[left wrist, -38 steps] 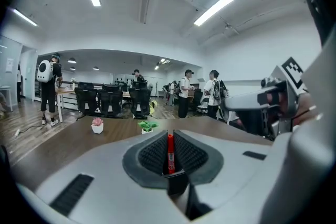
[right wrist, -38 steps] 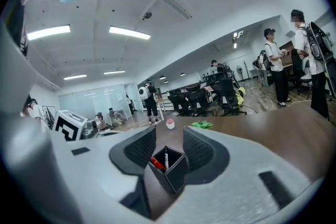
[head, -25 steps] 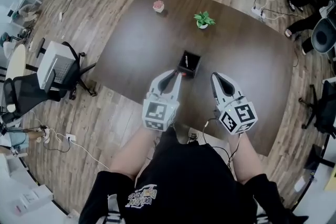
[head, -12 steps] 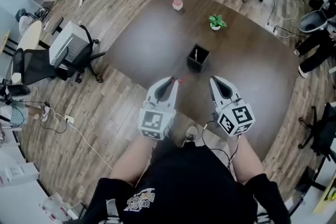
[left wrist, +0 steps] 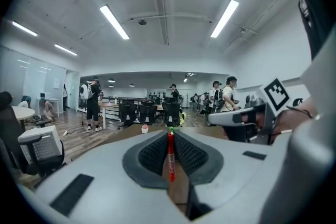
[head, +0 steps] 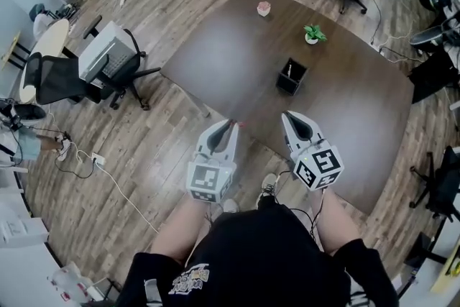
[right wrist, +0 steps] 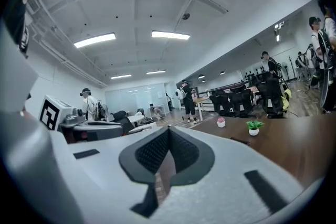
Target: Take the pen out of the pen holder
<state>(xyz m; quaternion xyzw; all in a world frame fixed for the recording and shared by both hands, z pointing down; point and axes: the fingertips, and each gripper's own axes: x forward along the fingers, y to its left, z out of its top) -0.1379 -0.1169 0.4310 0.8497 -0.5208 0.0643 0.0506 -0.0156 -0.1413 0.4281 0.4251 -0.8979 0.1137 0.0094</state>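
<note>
Gripping one red pen point(left wrist: 170, 157), left tongs point(head: 231, 124) face one pen holder point(head: 291, 77), two pots point(head: 264, 8) point(head: 313, 33).

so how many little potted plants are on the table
2. A pink one near the far edge; a green one right of it, closer to the pen holder. None look hidden.

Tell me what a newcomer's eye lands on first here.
The red pen clamped between the jaws of the left gripper stands out first, bright against the grey. Beside it, the right gripper is shut and empty. Both are held close to the near edge of the dark table. Farther back on the table sits the black pen holder, with a small green plant beyond it.
</note>
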